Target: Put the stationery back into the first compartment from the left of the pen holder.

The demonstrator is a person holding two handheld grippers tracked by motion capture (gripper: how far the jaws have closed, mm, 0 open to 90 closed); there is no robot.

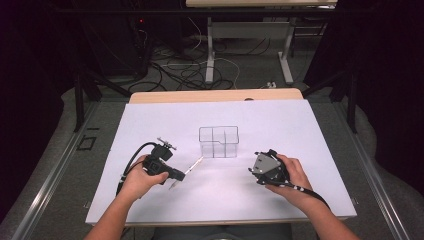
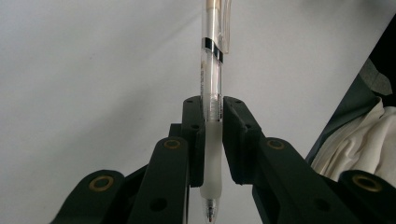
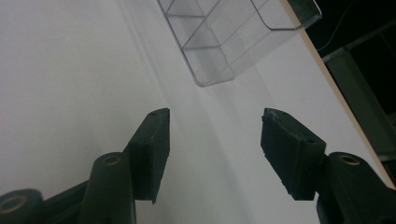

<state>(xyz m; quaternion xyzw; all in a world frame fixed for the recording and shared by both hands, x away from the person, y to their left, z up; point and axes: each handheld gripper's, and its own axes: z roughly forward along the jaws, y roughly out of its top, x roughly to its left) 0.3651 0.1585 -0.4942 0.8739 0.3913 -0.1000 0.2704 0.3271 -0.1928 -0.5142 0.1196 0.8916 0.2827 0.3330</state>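
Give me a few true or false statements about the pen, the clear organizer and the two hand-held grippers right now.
1. The left hand-held gripper is clamped on a pen. True.
2. The pen stands inside the organizer. False: it is in the left gripper, outside the organizer.
3. The right hand-held gripper holds a second pen. False: its jaws stand apart with nothing between them.
4. The organizer is clear and has compartments. True.
5. The organizer lies tipped on its side. False: it stands upright on the table.
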